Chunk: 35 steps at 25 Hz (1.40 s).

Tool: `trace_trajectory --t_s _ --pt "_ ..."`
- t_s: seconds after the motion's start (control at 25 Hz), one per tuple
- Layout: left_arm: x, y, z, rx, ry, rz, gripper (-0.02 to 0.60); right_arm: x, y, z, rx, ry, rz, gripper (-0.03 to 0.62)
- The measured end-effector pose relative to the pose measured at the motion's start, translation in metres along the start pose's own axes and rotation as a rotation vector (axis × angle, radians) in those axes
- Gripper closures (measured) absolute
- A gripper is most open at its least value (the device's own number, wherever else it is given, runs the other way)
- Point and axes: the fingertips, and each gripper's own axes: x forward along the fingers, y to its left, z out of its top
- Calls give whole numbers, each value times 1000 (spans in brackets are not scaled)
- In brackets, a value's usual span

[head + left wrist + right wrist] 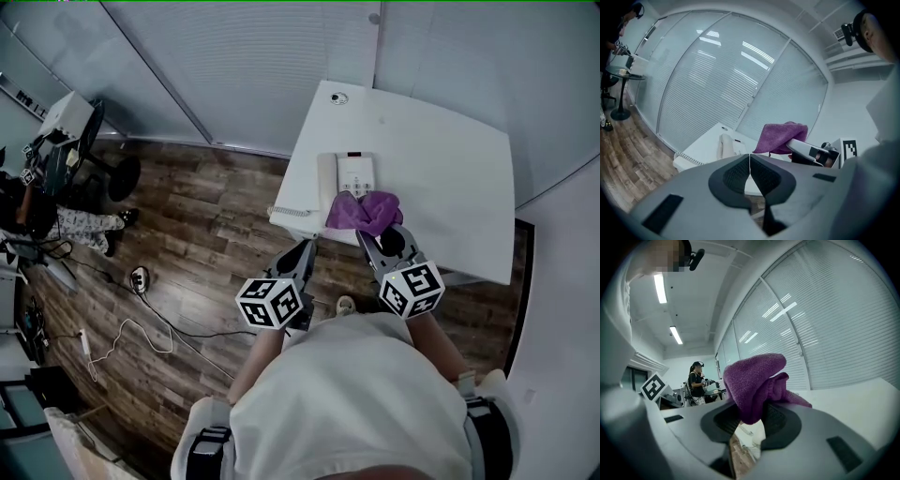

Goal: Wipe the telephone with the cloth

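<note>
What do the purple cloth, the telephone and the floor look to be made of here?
The cloth looks like soft fabric, perhaps microfibre: fuzzy ribbed pile, limp folds. The telephone seems plastic: smooth matte white shell. The floor is wood or wood-look laminate, in brown grained planks; which, I cannot tell.

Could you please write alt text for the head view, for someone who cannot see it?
From above: the right gripper holds a purple cloth over the near end of a white telephone on a white table. The left gripper, shut and empty, points toward the table's edge, over a wood floor.
</note>
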Motion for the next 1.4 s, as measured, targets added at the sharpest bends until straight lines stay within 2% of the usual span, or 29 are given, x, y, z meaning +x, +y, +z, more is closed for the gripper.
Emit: trace_trajectory --t_s 0.12,0.24,0.72,1.0,1.2,1.4 --pt "23 6 18 -12 -9 5 558 22 -18 10 -8 9 16 477" --pt "36 10 18 -18 -15 18 558 32 -31 7 -15 16 32 477" --pt "35 32 16 -70 -19 84 558 67 -50 9 -63 37 54 477" --pt "46 50 18 -69 10 84 558 101 -65 0 -71 69 24 477" --pt "57 62 27 -42 43 68 558 124 -78 -5 -59 82 -23 477" --pt "71 74 32 -49 69 52 558 155 -95 -4 -57 81 -61 477"
